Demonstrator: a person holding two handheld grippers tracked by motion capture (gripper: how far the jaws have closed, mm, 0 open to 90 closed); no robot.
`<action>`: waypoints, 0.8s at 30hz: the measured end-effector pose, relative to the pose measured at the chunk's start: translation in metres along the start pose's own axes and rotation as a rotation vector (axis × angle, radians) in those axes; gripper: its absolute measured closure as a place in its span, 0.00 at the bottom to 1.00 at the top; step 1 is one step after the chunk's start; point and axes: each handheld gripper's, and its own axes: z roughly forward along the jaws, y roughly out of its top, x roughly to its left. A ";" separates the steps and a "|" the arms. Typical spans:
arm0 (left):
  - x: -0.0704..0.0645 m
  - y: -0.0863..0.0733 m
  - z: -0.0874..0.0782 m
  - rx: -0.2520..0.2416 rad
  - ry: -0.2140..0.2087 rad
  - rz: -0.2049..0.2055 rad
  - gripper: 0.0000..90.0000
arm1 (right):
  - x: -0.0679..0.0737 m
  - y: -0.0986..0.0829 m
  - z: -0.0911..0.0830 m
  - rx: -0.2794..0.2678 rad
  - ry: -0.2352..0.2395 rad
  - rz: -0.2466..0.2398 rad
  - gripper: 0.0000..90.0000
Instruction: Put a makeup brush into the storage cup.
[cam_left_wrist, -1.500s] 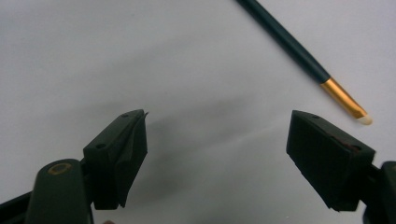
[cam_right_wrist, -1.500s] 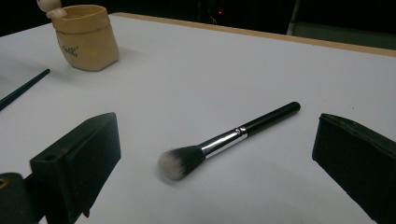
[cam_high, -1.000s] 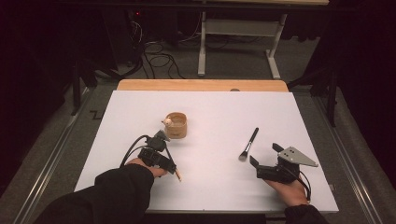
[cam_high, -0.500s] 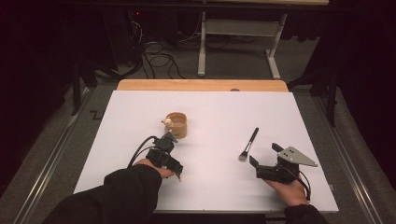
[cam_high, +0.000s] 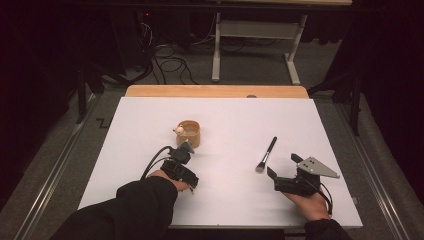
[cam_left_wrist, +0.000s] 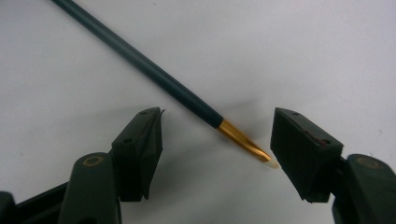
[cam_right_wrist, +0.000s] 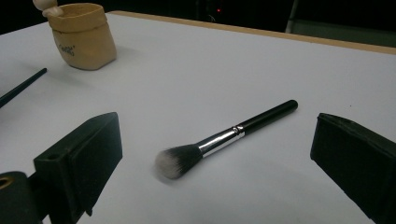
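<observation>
Fingers (cam_left_wrist: 140, 149) of the left gripper (cam_left_wrist: 217, 149) stand wide apart, straddling the thin brush (cam_left_wrist: 187, 95) without gripping it. Right gripper (cam_right_wrist: 215, 168), equally open and empty, faces the makeup brush (cam_right_wrist: 224, 136), right of the pouch (cam_high: 189, 133).

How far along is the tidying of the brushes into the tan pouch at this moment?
Done: something pale-tipped already pokes out of the tan pouch. In hand: the left gripper is open over a thin dark brush lying on the white table, its gold ferrule between the jaws, not gripped. Left: the fluffy makeup brush lies flat before the open right gripper, untouched. Roughly a third along, at a guess.
</observation>
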 end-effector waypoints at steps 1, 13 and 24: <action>-0.001 0.000 0.000 -0.001 0.004 0.000 0.39 | 0.000 0.000 0.000 0.000 0.000 0.000 0.03; -0.005 -0.003 0.001 -0.015 0.080 0.040 0.52 | 0.001 0.000 0.001 0.008 0.000 -0.003 0.03; -0.004 -0.005 0.000 -0.025 0.136 0.077 0.73 | 0.000 -0.001 0.002 0.013 0.000 -0.004 0.04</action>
